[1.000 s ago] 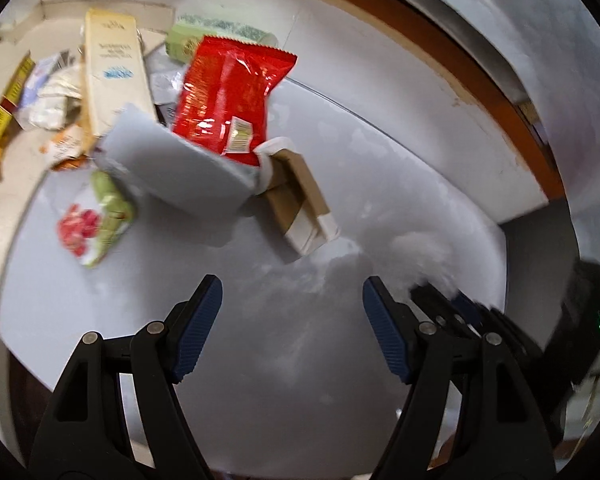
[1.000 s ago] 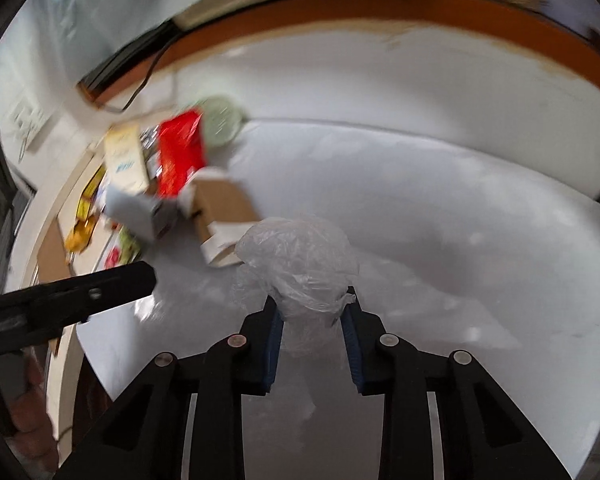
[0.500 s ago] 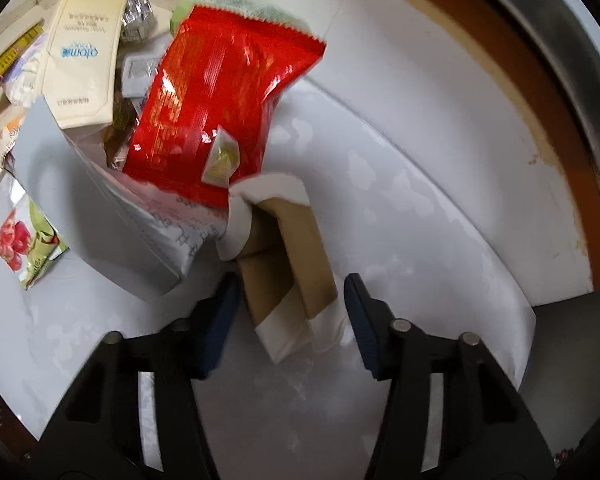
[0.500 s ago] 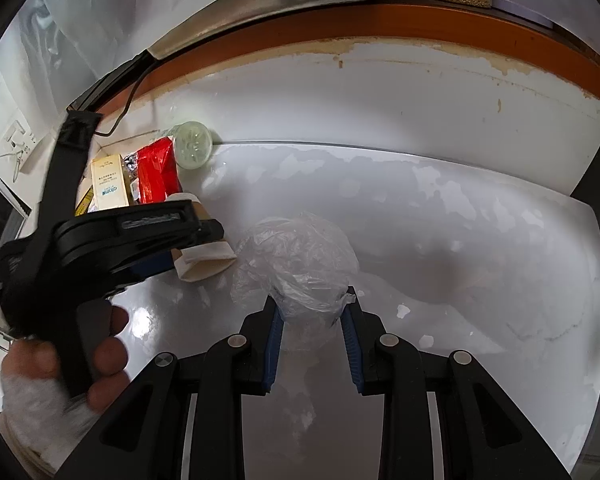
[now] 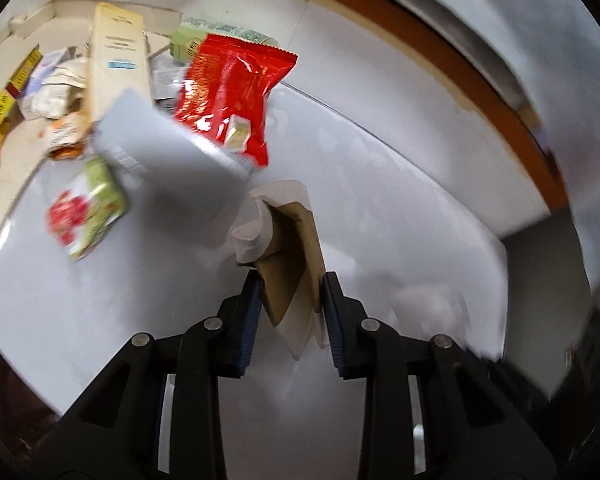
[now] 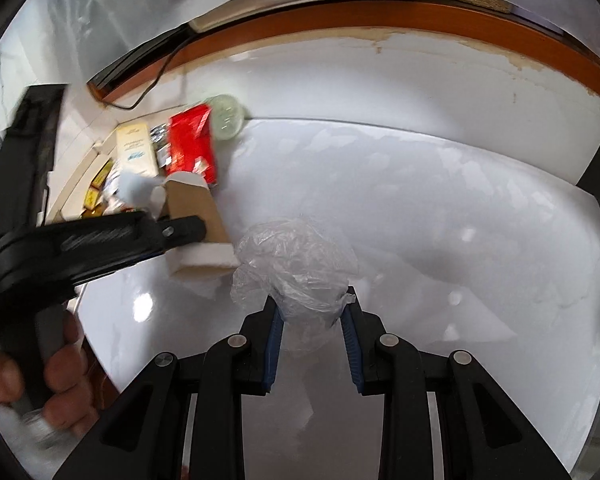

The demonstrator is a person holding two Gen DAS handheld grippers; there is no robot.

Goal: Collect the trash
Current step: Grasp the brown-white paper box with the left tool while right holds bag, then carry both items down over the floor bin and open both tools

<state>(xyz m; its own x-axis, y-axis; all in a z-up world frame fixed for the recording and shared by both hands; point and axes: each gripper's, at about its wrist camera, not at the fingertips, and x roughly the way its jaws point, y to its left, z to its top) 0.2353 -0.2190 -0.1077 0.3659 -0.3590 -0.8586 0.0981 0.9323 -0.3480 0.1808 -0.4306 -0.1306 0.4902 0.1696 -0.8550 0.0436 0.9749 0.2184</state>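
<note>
Since a second ago the left gripper (image 5: 288, 300) has come in from over bare table onto the torn cardboard box (image 5: 290, 256); its jaws have just been closing and now pinch the lower end of that box between the blue pads. Seen from the left wrist, the box is brown card with white outer faces, crushed flat and ragged, with a white flap folded over at its far end. It stands up from the white table (image 5: 380, 208), leaning slightly, just in front of a grey box (image 5: 168, 160) that blurs across the view. Behind these lie a red snack bag (image 5: 232, 96), shiny and creased, a tall cream carton (image 5: 118, 56), and a small green packet with red fruit printed on it (image 5: 84, 212) to the left.

From the right wrist, the right gripper (image 6: 312, 320) is unchanged, its fingers pressed onto a crumpled clear plastic bag (image 6: 296, 260) that bulges above the pads. To its left a hand (image 6: 40, 380) grips the handle of the left gripper, whose arm crosses the brown box (image 6: 196, 208) close beside the plastic bag.
</note>
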